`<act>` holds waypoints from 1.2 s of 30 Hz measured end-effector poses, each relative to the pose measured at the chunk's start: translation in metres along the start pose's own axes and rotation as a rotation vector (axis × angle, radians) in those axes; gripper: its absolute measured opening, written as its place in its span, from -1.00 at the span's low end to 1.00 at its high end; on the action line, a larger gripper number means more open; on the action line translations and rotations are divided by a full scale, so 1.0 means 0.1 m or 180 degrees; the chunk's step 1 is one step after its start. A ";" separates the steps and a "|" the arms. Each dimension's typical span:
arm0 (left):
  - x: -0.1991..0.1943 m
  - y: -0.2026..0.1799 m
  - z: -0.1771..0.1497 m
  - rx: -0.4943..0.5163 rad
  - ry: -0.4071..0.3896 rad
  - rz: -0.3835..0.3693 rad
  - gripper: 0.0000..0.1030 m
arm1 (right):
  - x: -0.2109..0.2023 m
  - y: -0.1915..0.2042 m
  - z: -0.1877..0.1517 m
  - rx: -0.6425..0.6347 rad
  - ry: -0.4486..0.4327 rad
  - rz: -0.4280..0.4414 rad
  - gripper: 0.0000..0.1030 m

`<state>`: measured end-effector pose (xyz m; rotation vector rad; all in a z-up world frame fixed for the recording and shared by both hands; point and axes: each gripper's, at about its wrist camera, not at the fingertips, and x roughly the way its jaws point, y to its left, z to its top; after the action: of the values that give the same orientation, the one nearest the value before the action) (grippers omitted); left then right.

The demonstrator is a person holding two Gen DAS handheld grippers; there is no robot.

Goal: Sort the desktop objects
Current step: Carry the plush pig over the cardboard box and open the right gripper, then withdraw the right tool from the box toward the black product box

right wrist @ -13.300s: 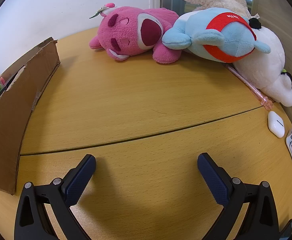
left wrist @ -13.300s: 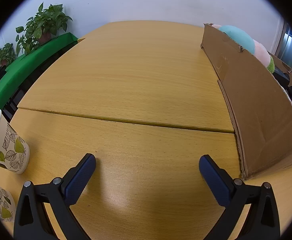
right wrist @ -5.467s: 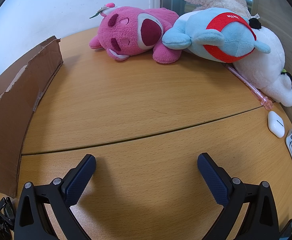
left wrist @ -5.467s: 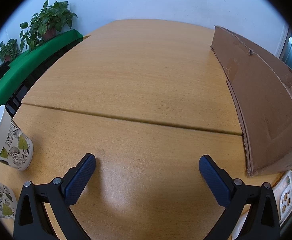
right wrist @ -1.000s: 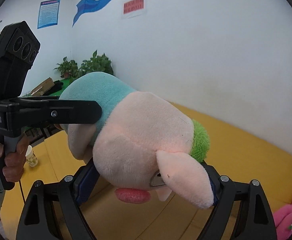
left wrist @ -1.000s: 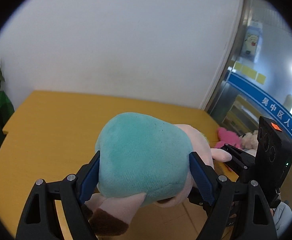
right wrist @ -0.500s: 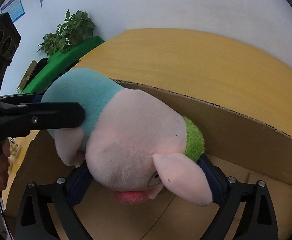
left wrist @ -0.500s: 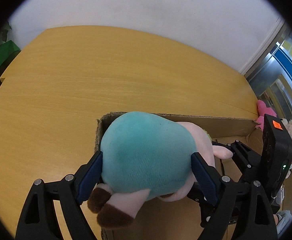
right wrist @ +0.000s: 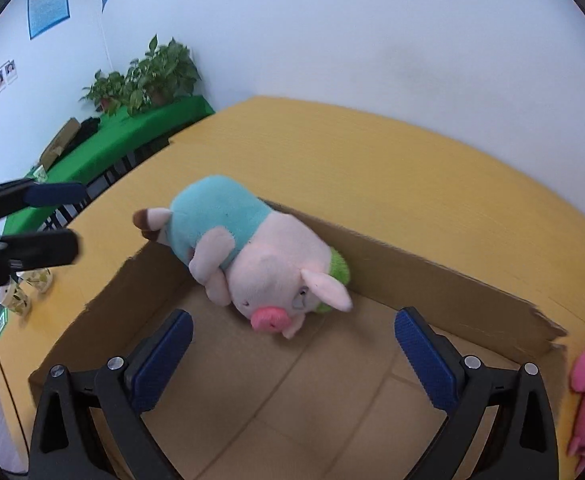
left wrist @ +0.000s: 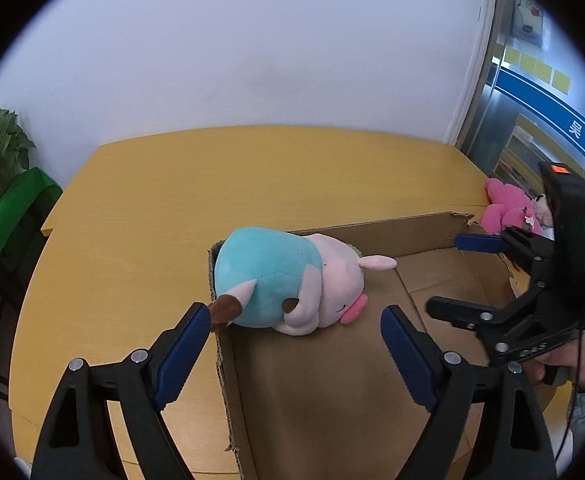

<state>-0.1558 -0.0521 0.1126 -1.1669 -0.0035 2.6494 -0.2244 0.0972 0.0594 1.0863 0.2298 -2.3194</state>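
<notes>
A plush pig (left wrist: 284,276) in a teal shirt, with a pink snout, lies on its side in the far corner of the open cardboard box (left wrist: 392,232), leaning on the box wall. In the right wrist view the pig (right wrist: 260,256) rests against the same wall (right wrist: 432,276). My left gripper (left wrist: 292,311) stands open just short of the pig, touching nothing. My right gripper (right wrist: 294,315) hangs over the box floor with its jaws opening and nothing between them. Each gripper shows in the other's view: the right one (left wrist: 448,272) and the left one (right wrist: 77,218).
The box stands on a yellow wooden table (left wrist: 152,200). A pink plush toy (left wrist: 508,208) lies beyond the box's right end. Leaf-patterned paper cups (right wrist: 24,292) stand left of the box. A green-covered bench with plants (right wrist: 132,128) runs along the left wall.
Both grippers held the pig between them over the box. Now it lies in the box corner, and both grippers have let go and drawn back.
</notes>
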 end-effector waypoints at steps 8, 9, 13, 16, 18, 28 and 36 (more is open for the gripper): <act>0.99 0.27 0.27 -0.0262 0.0658 -0.0037 0.66 | -0.46 -0.35 -0.72 0.0371 0.0204 0.0009 0.99; 1.02 0.26 0.25 -0.0249 0.0702 -0.0054 0.66 | -0.55 -0.39 -0.84 0.0391 0.0210 -0.0015 0.99; 0.97 0.07 0.16 -0.0070 0.0795 -0.0125 0.66 | -0.89 -0.61 -1.32 0.0642 0.0153 -0.0023 0.99; 0.95 -0.03 0.07 -0.0078 0.0869 -0.0302 0.66 | -1.09 -0.81 -1.57 0.0830 0.0136 -0.0056 0.99; 1.04 -0.02 0.02 -0.0091 0.0939 -0.0299 0.66 | -1.10 -0.86 -1.67 0.0843 0.0184 -0.0167 1.00; 0.63 0.16 -0.08 -0.0175 0.0709 0.0181 0.57 | -1.12 -0.70 -1.78 0.0690 0.0149 -0.0091 0.99; -0.08 -0.22 -0.83 0.0296 0.0575 0.0498 0.59 | -0.85 -0.65 -1.97 0.0597 0.0487 -0.0188 1.00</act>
<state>-0.0849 -0.0406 0.0641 -1.4233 0.2504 2.6312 -0.0887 0.2608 -0.0114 1.3688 0.1044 -2.3487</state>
